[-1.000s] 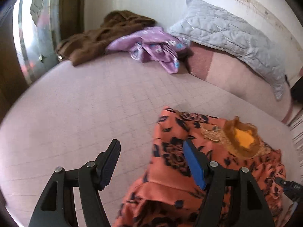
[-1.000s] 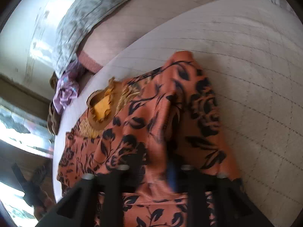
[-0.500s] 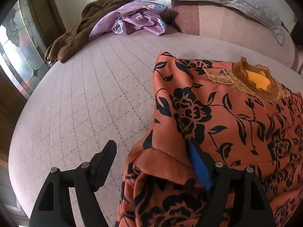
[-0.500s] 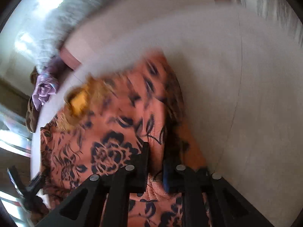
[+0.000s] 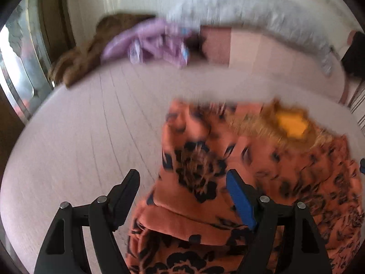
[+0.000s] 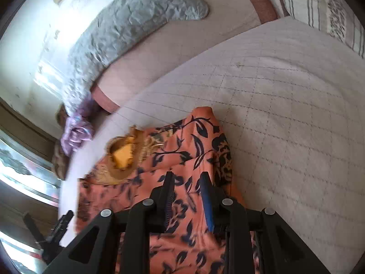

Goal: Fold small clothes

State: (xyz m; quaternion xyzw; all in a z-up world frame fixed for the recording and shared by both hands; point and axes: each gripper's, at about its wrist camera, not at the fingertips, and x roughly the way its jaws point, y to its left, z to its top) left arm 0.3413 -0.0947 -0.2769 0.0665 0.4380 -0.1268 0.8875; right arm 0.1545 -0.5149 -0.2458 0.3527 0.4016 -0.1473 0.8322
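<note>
An orange garment with a dark floral print and a gold embroidered neckline (image 5: pixel 289 125) lies on the pale quilted bed (image 5: pixel 86 132). In the left wrist view the garment (image 5: pixel 205 178) has its left side folded over. My left gripper (image 5: pixel 182 189) is open, its jaws wide apart over the folded edge. In the right wrist view the garment (image 6: pixel 182 155) lies under my right gripper (image 6: pixel 187 182), whose jaws stand partly apart above the cloth with nothing clamped. The left gripper (image 6: pixel 61 226) shows at the lower left of that view.
A purple garment (image 5: pixel 155 43) and a brown garment (image 5: pixel 86 52) lie heaped at the far side of the bed. A grey quilted pillow (image 6: pixel 127 22) leans on the wall. A striped pillow (image 6: pixel 330 6) lies at the right. A window (image 5: pixel 18 64) is at the left.
My right gripper has opened and let go of the garment's side, which now lies folded over. My left gripper has pulled back and lifted; its view is motion-blurred.
</note>
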